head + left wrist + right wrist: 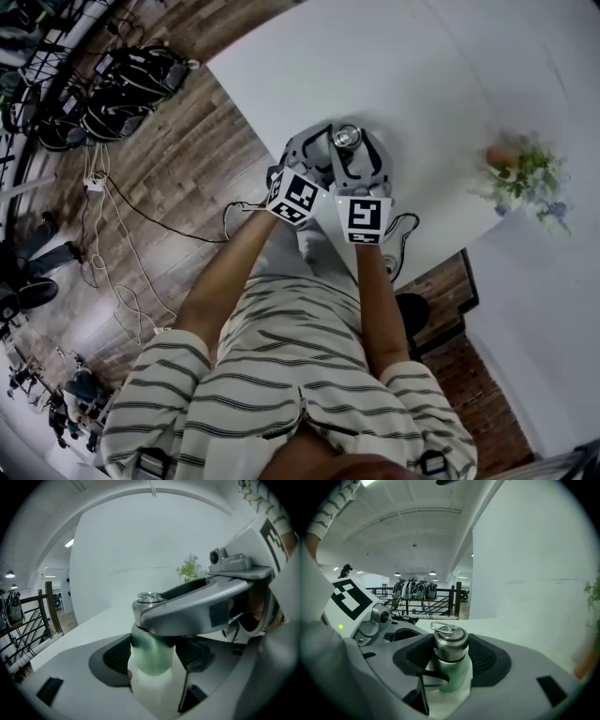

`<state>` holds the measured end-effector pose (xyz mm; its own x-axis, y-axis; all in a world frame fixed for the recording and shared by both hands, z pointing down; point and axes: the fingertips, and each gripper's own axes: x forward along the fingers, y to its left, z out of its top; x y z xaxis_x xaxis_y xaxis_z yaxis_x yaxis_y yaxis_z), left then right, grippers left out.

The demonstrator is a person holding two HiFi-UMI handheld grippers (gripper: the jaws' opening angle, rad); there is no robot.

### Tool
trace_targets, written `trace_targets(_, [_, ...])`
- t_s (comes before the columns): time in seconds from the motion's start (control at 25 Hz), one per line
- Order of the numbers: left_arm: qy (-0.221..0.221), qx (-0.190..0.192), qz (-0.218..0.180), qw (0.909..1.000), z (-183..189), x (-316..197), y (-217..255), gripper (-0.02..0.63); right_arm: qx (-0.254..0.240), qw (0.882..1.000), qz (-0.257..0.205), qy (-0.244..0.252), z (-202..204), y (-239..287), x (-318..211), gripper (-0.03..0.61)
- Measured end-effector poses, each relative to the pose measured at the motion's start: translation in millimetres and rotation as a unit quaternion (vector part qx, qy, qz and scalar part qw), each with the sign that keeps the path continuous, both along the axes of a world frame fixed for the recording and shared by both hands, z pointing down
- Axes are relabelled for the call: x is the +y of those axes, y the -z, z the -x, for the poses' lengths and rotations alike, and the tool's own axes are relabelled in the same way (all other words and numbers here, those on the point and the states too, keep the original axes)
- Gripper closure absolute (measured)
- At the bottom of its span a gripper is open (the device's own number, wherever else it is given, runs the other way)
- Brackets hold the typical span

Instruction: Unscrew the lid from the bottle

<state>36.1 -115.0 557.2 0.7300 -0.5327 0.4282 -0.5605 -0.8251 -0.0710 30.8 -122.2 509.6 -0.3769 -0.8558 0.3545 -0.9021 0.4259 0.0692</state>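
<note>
- The left gripper [151, 654] clamps the bottle [154, 686] by its green-and-white body, a pad tight on each side.
- The right gripper [451, 652] sits just above the left one, its jaws narrowed onto the steel lid [450, 645].
- The bottle stands upright between both grippers, over the white table [450, 84] near its edge.
- A plant [525, 173] stands well off to the right gripper's right.

Pale green bottle [452, 674] upright at the near edge of the white table [422, 75]. Steel lid [450, 645] with ring handle seated on its neck.
</note>
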Motion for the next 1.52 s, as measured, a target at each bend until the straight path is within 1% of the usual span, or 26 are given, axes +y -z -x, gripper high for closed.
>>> trace_targets(0.36, [0.0, 0.001, -0.002, 1.0, 1, -2, 0, 0.321, 0.008, 0.999, 0.002, 0.053, 1, 0, -1, 0.339])
trace_targets(0.48, [0.001, 0.001, 0.0, 1.0, 1, 0, -2, 0.321, 0.009, 0.997, 0.003, 0.079, 2, -2, 2, 0.339])
trace_targets(0.72, [-0.001, -0.003, 0.003, 1.0, 1, 1, 0, 0.321, 0.013, 0.991, 0.005, 0.132, 3, 0, 3, 0.339])
trace_targets(0.88, [-0.004, -0.003, 0.004, 1.0, 1, -1, 0, 0.321, 0.018, 0.982, 0.009, 0.187, 3, 1, 3, 0.339])
trace_targets(1.0, [-0.004, -0.005, 0.005, 1.0, 2, 0, -1, 0.321, 0.027, 0.97, 0.01, 0.241, 6, 0, 5, 0.339])
trace_targets(1.12, [-0.005, -0.005, 0.006, 1.0, 1, 1, -2, 0.321, 0.035, 0.953, 0.012, 0.3, 6, -1, 6, 0.339])
trace_targets(1.24, [-0.006, -0.006, 0.006, 1.0, 0, 1, -2, 0.321, 0.042, 0.932, 0.016, 0.361, 5, -1, 8, 0.339])
trace_targets(1.36, [-0.009, -0.008, 0.006, 0.9999, 0, 0, -2, 0.321, 0.054, 0.906, 0.026, 0.419, 6, -1, 8, 0.337])
trace_targets(1.44, [-0.01, -0.009, 0.007, 0.9999, 1, 1, -2, 0.321, 0.063, 0.89, 0.033, 0.45, 7, -1, 9, 0.337])
trace_targets(1.52, [-0.011, -0.009, 0.008, 0.9999, 1, 0, -1, 0.321, 0.068, 0.878, 0.037, 0.473, 7, 0, 10, 0.337])
